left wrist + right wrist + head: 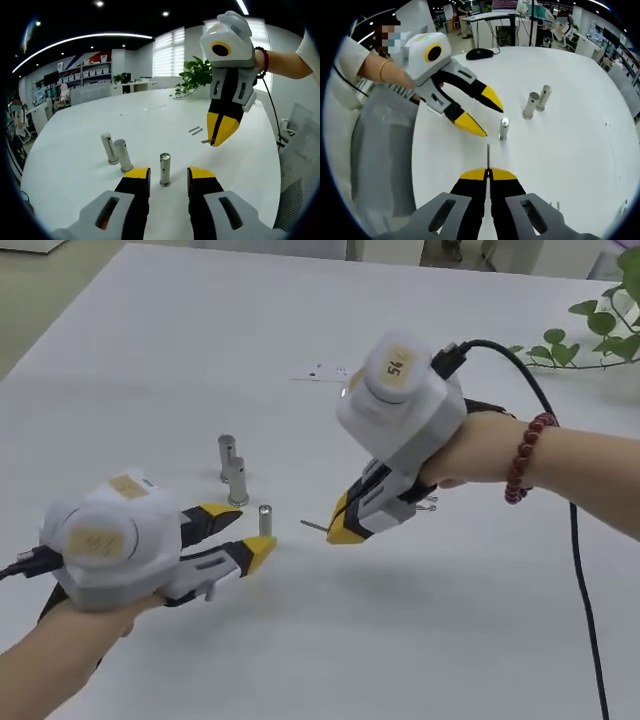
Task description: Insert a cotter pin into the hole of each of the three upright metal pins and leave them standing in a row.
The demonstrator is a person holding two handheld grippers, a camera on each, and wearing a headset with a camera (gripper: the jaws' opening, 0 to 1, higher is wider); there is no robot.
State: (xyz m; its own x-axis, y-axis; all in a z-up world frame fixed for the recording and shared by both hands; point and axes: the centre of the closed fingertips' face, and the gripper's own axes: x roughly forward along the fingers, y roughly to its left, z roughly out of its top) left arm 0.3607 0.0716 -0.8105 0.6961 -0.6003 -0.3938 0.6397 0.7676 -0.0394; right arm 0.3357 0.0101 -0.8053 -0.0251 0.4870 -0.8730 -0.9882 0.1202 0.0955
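While clamping cotter pin point(488, 157) in right gripper point(340, 530), with left gripper point(169, 175) open at nearest pin point(164, 170): seemingly first insertion; next, grip pin, line tip with hole.

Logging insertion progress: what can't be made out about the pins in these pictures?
Nearest upright silver metal pin: hole too small, head view.
Thin metal cotter pin: rear end hidden inside shut right gripper, right gripper view.
Rearmost metal pin: base partly behind middle pin, head view.

Cotter pin point(488, 157) — rear end unseen between jaws
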